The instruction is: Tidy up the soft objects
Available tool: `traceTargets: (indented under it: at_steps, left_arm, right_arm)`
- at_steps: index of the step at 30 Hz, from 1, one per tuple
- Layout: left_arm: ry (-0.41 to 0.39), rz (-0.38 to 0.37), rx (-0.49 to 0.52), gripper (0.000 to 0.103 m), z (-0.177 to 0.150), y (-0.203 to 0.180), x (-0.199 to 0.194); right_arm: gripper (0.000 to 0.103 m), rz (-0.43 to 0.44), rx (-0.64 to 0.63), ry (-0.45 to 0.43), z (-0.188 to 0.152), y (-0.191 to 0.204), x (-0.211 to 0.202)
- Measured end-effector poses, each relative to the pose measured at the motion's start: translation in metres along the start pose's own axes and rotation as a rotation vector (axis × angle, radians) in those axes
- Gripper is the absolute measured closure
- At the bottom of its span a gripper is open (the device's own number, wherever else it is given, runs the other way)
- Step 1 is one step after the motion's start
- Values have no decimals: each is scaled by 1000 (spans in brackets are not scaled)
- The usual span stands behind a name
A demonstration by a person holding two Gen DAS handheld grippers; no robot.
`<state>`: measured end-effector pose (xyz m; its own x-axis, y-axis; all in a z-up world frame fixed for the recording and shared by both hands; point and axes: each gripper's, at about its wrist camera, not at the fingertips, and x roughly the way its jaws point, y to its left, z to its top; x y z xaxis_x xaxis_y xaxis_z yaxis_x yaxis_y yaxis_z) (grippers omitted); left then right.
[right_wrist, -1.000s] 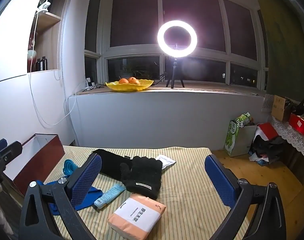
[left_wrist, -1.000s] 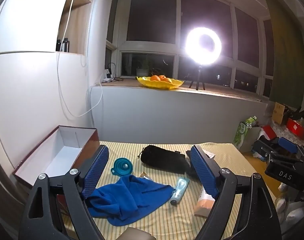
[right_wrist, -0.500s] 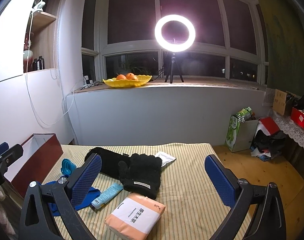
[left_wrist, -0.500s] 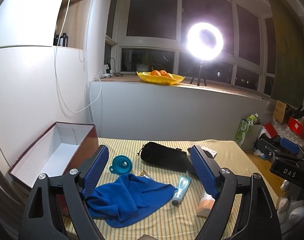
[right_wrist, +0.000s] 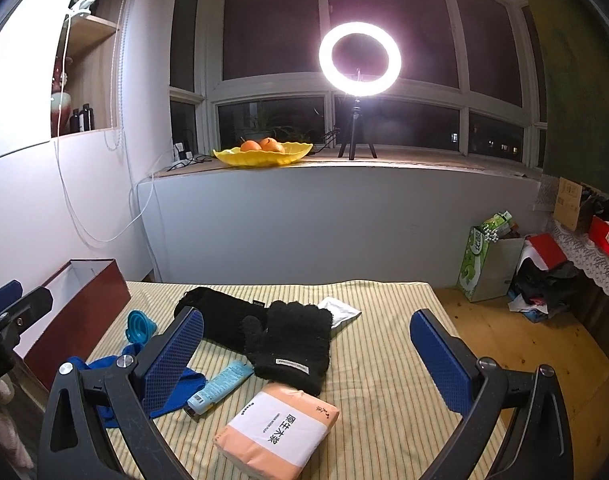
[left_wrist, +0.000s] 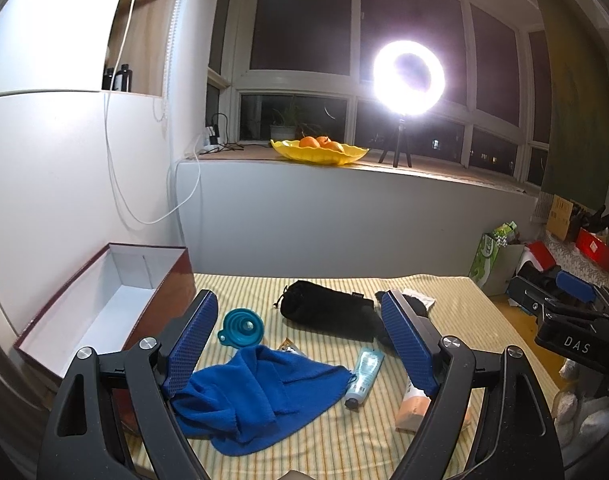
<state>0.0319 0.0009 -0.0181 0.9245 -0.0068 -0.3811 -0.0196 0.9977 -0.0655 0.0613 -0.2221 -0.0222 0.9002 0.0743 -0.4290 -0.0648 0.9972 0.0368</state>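
Maroon box (left_wrist: 152, 316), white interior bare

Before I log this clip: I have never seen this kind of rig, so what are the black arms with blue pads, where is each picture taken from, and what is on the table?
No robot here: a person holds two hand grippers, each with a fisheye camera looking along its fingers. One picture is from the left gripper, the other from the right gripper. The blue pads are the fingertips. Both grippers are open and hold nothing.

On the striped table lie a blue towel, a blue funnel, a black pouch, a black glove, a tube and a tissue pack. An open box sits at the left edge.
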Motion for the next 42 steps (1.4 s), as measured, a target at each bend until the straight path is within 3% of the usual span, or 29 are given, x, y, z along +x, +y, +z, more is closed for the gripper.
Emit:
traceTargets:
  at_steps: [42]
  left_arm:
    - [25,-25,14,19,-8,-8,6]
  right_arm:
    - [1,4,1,56,-9,-2,8]
